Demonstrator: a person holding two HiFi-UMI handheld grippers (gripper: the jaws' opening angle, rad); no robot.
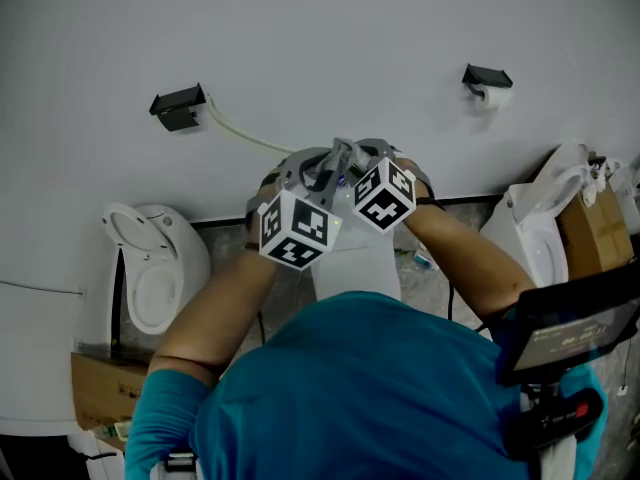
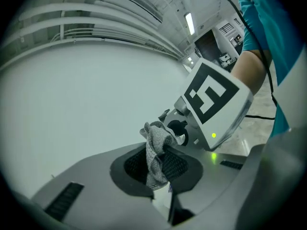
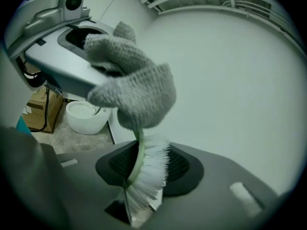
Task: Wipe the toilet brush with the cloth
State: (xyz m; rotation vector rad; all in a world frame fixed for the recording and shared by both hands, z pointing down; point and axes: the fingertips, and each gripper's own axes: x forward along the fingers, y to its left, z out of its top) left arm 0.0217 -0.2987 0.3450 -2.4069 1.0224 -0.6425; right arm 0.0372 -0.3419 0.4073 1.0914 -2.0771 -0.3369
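Observation:
My left gripper point(image 2: 158, 170) is shut on a grey knitted cloth point(image 2: 155, 150) that sticks up from between its jaws. The right gripper point(image 3: 143, 178) is shut on the toilet brush point(image 3: 146, 174), which has white bristles on a pale green spine. In the right gripper view the cloth point(image 3: 132, 87) is wrapped over the brush's far end and hides it, with the left gripper's body point(image 3: 60, 30) just behind. In the head view both marker cubes, left point(image 1: 295, 230) and right point(image 1: 385, 196), are held close together at chest height in front of a white wall.
A white toilet point(image 1: 150, 268) stands at the left and another point(image 1: 540, 230) at the right. Cardboard boxes point(image 1: 100, 388) point(image 1: 592, 223) sit beside them. A dark wall box point(image 1: 178, 106) with a hose and a paper holder point(image 1: 487, 78) hang on the wall. A black device point(image 1: 570, 333) is at lower right.

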